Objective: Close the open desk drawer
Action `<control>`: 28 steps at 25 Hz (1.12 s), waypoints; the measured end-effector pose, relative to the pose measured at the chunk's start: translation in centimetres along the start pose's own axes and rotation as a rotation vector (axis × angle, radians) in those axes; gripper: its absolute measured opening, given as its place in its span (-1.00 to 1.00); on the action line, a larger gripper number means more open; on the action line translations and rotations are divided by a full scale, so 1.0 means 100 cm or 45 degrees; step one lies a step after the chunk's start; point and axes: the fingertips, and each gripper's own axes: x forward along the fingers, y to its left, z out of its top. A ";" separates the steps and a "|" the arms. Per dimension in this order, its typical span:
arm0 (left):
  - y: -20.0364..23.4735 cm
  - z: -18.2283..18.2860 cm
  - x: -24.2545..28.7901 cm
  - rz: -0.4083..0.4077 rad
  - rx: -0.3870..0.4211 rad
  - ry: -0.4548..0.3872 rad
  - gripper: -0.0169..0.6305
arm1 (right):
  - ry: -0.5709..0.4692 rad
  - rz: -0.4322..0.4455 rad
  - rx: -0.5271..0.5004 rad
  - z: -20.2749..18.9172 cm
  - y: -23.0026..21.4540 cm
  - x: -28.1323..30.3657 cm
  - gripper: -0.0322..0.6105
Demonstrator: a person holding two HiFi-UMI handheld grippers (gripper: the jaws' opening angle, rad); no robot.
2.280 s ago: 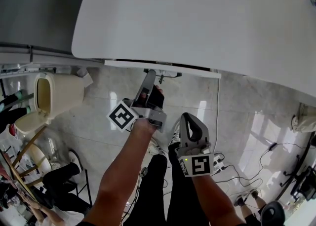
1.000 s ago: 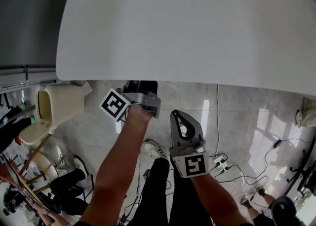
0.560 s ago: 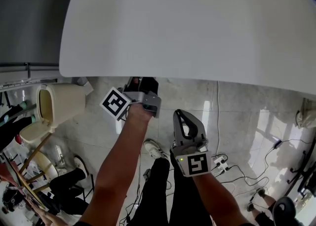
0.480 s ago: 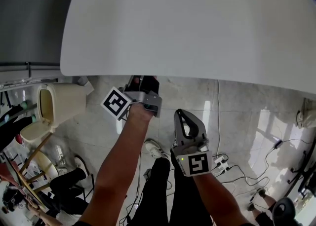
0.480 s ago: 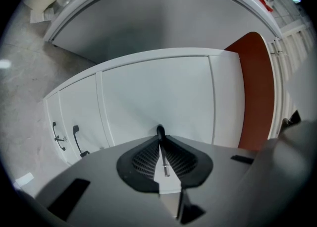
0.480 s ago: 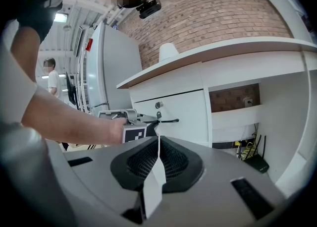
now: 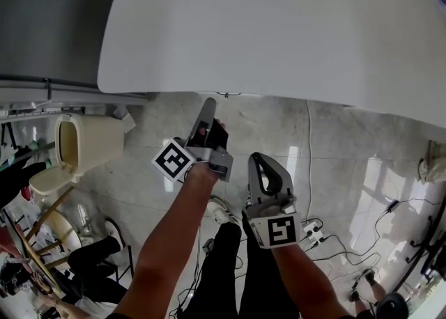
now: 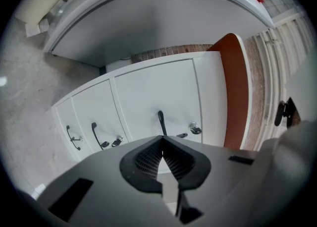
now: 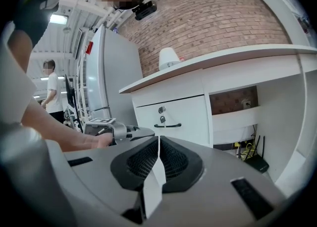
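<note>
The drawer front sits flush under the white desk top, with its dark handle and a lock above it. In the head view only the handle peeks out below the desk edge. My left gripper points level at the drawer, a short way back from it. Its jaws have just closed and stand shut with nothing between them; the handle lies just beyond them. My right gripper hangs lower and to the right, shut and empty.
A cream bin stands on the tiled floor at the left. Cables and a power strip lie on the floor at the right. More drawer fronts with handles adjoin. A router sits under the desk.
The drawer front that jutted out beyond the desk edge no longer shows. My left gripper has drawn back from under the desk edge. The right gripper has barely moved.
</note>
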 end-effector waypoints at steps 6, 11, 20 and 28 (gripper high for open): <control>-0.033 -0.001 -0.041 -0.002 0.474 0.081 -0.92 | 0.014 0.026 -0.044 0.000 0.016 -0.015 -0.81; -0.087 0.001 -0.079 -0.027 0.821 0.121 -0.92 | 0.000 0.017 -0.015 0.018 0.038 -0.032 -0.81; -0.185 0.012 -0.144 0.087 1.355 0.117 -0.92 | -0.086 0.025 -0.039 0.107 0.064 -0.054 -0.81; -0.271 -0.016 -0.199 0.062 1.479 0.125 -0.92 | -0.110 0.053 -0.121 0.180 0.100 -0.103 -0.81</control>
